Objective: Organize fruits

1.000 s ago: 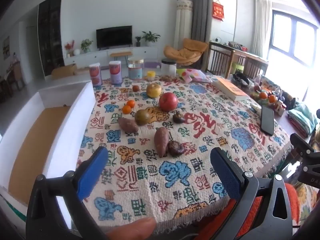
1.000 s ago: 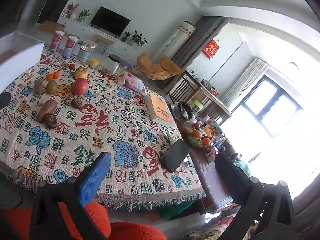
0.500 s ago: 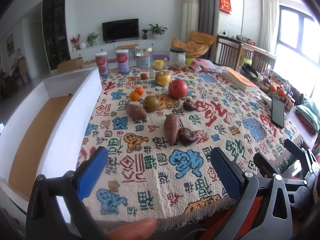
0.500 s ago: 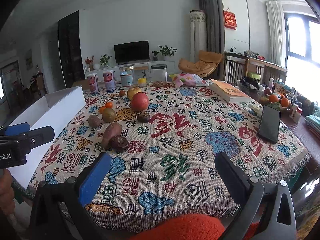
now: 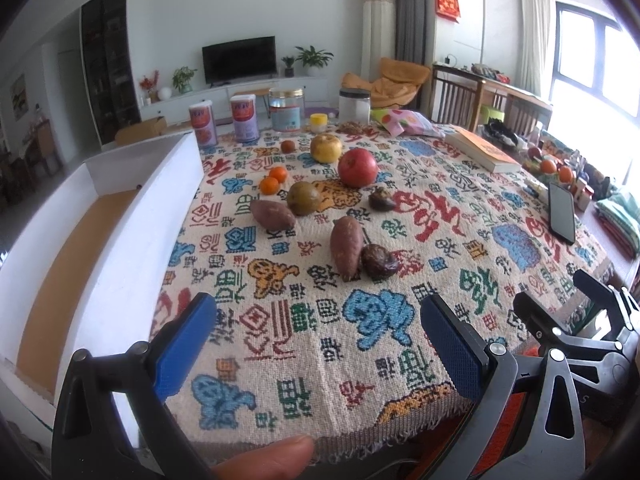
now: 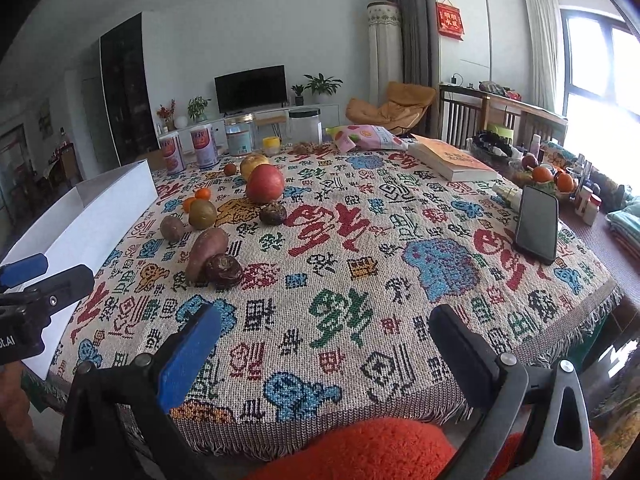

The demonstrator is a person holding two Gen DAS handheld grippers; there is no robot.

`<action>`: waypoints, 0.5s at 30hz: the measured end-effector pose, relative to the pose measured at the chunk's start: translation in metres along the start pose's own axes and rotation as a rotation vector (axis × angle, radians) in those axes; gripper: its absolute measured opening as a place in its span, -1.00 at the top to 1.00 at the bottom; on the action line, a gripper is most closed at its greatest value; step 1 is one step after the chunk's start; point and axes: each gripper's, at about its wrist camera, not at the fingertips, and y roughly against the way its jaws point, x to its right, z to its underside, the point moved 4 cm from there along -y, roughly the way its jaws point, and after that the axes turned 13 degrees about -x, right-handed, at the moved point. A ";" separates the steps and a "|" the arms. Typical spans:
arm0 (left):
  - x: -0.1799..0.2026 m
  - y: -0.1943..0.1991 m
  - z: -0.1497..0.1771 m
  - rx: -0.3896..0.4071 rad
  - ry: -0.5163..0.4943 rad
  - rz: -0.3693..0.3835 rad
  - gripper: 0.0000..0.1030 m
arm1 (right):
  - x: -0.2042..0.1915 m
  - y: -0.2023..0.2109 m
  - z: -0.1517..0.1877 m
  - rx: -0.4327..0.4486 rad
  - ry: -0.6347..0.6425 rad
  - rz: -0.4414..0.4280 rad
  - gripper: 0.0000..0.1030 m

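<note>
Loose produce lies on the patterned tablecloth (image 5: 460,216): a red apple (image 5: 357,167), a yellow apple (image 5: 326,148), two small oranges (image 5: 273,179), a greenish round fruit (image 5: 304,198), two sweet potatoes (image 5: 347,252) (image 5: 272,214) and dark wrinkled fruits (image 5: 379,262). A white open box (image 5: 132,216) with a brown floor stands at the table's left. My left gripper (image 5: 316,346) is open and empty over the near edge, well short of the produce. My right gripper (image 6: 324,354) is also open and empty over the near edge; the red apple (image 6: 264,183) and sweet potato (image 6: 206,251) lie ahead to its left.
Cans and jars (image 5: 244,117) line the far edge, with a snack bag (image 5: 404,121) and a book (image 5: 482,149) at the back right. A phone (image 5: 561,213) lies near the right edge. A fruit bowl (image 6: 548,178) and clutter sit beyond it.
Both grippers have swung to face the table squarely and come closer over its near edge. The right view turned from the room's right side toward the fruit. No fruit has moved.
</note>
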 end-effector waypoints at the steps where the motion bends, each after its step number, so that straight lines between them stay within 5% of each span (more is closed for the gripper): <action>1: 0.000 -0.001 0.000 -0.001 0.003 -0.001 -0.99 | -0.002 0.001 0.000 0.006 0.011 0.006 -1.00; 15: 0.000 -0.004 0.003 -0.008 -0.006 -0.017 -0.99 | -0.011 0.003 0.001 0.014 0.059 0.031 -1.00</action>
